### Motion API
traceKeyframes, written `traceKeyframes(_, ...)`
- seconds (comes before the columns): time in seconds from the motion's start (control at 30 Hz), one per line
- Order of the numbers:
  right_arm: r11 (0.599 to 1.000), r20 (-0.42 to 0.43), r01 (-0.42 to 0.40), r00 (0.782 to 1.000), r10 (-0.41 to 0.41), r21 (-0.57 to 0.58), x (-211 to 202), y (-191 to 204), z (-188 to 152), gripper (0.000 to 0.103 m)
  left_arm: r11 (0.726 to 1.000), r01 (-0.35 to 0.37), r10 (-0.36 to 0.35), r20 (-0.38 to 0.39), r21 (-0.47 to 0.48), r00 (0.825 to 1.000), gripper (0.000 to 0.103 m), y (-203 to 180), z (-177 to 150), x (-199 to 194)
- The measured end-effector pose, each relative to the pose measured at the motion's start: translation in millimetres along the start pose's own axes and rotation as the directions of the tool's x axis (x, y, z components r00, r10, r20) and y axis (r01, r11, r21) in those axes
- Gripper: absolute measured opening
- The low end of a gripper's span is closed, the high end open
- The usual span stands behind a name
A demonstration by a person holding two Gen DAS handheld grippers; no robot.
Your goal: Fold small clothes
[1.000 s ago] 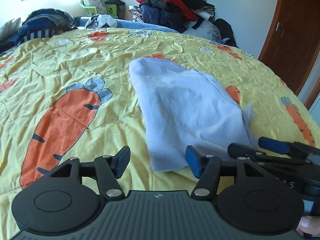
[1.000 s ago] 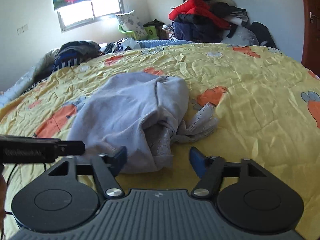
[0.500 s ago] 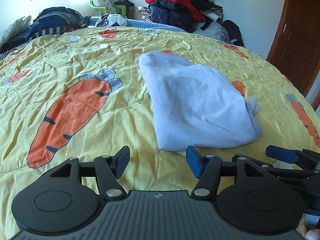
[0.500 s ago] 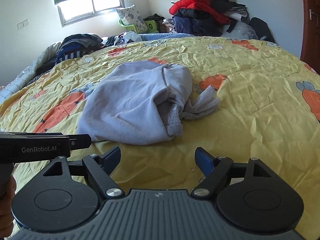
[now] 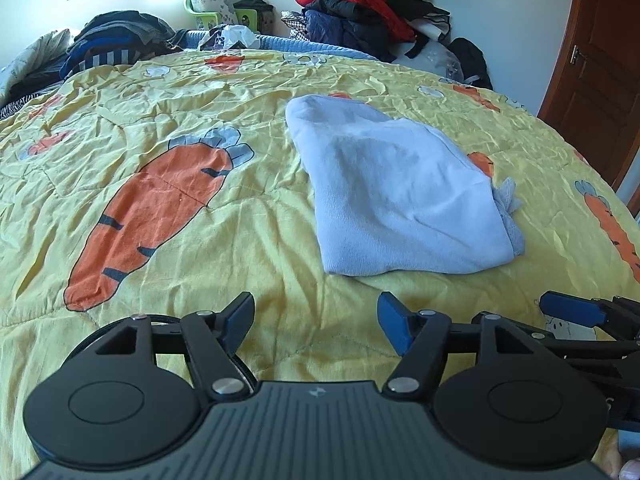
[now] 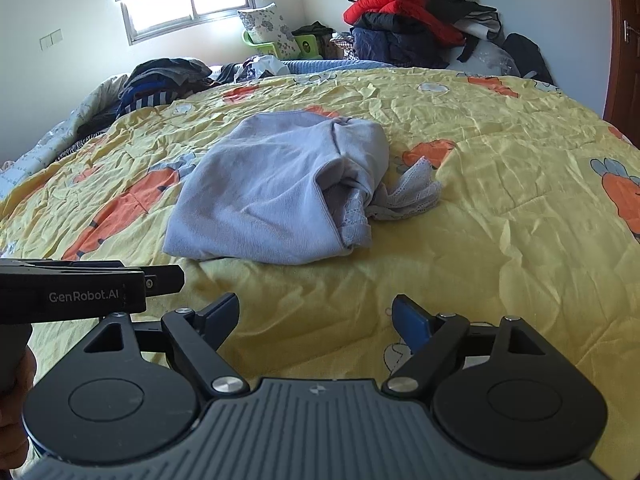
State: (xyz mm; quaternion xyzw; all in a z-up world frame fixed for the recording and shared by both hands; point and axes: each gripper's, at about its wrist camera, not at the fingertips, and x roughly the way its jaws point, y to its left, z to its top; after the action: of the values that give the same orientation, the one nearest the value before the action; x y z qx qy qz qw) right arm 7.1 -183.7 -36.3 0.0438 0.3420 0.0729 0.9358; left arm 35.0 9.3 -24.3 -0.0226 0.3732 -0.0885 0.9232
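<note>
The pale blue garment [image 5: 400, 196] lies bundled on the bed's yellow quilt [image 5: 240, 220], lace trim [image 6: 416, 192] spilling out. Soft, light and floppy, it is best pinched at 2 hem corners. The left gripper [image 5: 316, 320], fingers just widened, and right gripper [image 6: 316, 316] gape empty, short of it.

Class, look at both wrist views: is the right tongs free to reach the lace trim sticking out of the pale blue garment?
Probably yes. The right tongs stand open, holding nothing, and only bare yellow quilt lies between them and the lace trim beside the pale blue garment.
</note>
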Motion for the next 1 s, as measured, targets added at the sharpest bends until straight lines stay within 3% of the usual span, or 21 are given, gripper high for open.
traceKeyframes(0.27, 1.000, -0.013, 0.010, 1.000, -0.010, -0.010, 3.3, 0.2, -4.6, 0.083, 1.000, -0.021, 0.021, 0.016, -0.009, 1.000, 0.079, 6.1, -7.7, 2.5)
traceKeyframes(0.6, 0.999, -0.012, 0.023, 1.000, -0.023, -0.035, 4.9, 1.5, -8.9, 0.085, 0.995, -0.089, 0.085, 0.069, 0.053, 0.994, 0.099, 4.2, -19.8, 9.3)
traceKeyframes(1.0, 0.996, 0.015, 0.074, 0.997, -0.073, -0.059, 4.6, -4.0, -10.1, 0.086, 0.990, -0.123, 0.115, 0.102, 0.071, 0.988, 0.103, 2.2, -25.2, 11.7)
